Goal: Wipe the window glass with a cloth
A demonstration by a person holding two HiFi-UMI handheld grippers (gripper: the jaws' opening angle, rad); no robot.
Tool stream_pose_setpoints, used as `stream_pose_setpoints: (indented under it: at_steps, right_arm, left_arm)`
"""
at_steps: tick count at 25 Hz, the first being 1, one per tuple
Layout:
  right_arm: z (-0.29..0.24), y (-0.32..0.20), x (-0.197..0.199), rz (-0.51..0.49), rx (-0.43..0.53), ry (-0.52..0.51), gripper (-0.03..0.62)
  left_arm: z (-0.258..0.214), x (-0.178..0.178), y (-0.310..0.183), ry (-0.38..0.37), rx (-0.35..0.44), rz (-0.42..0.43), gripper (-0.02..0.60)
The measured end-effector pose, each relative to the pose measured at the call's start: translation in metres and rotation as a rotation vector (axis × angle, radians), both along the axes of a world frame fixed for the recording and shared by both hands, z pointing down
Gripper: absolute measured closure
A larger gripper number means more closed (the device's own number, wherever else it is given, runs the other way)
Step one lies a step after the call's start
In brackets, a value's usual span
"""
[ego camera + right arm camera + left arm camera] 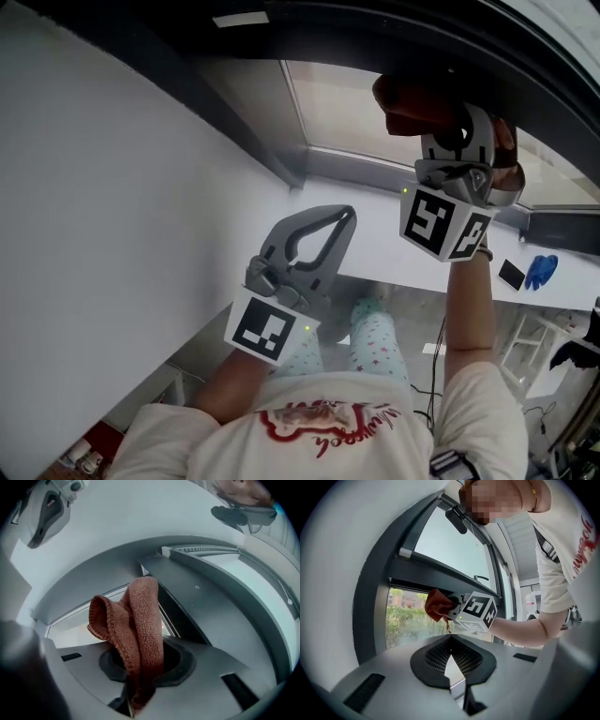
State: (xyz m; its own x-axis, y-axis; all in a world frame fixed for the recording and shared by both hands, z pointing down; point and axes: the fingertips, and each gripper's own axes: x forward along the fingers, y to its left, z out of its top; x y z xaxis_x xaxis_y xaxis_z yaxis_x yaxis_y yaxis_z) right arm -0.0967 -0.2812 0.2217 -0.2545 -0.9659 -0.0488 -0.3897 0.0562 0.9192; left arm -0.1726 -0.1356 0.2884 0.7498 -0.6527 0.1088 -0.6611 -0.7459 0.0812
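White wall (103, 187) fills the left side, and the window glass (342, 108) sits above the sill. Left gripper (342, 217) is in the middle, its jaws pressed together with nothing between them. At the right, the right gripper (140, 672) clamps the brown cloth (140, 620), held high by the dark frame (375, 42), close to the glass.

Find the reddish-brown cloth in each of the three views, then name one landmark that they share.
Head view: cloth at upper right, just above the marker cube.
Left gripper view: near the centre, just left of that cube.
Right gripper view: in the centre, clamped between the jaws of the right gripper.
Shared landmark: the dark window frame.
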Motion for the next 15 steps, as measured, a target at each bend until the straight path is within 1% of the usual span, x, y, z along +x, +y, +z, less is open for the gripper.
stream_pose_setpoints:
  at_steps: [2, 5, 10, 15]
  right_arm:
    - [0.002, -0.004, 0.002, 0.011, 0.001, 0.007, 0.503]
    - [0.013, -0.008, -0.003, 0.01, -0.005, 0.017, 0.503]
    - [0.062, -0.006, -0.008, 0.003, -0.094, 0.033, 0.503]
    - [0.11, -0.003, -0.012, -0.022, -0.132, 0.049, 0.502]
  left_arm:
    - [0.0, -0.001, -0.004, -0.003, 0.0, 0.004, 0.563]
    - [-0.003, -0.005, -0.013, 0.017, 0.006, -0.02, 0.563]
    - [0.001, -0.007, -0.013, 0.04, 0.01, -0.038, 0.563]
    - [0.018, -0.009, -0.004, 0.02, -0.003, -0.047, 0.563]
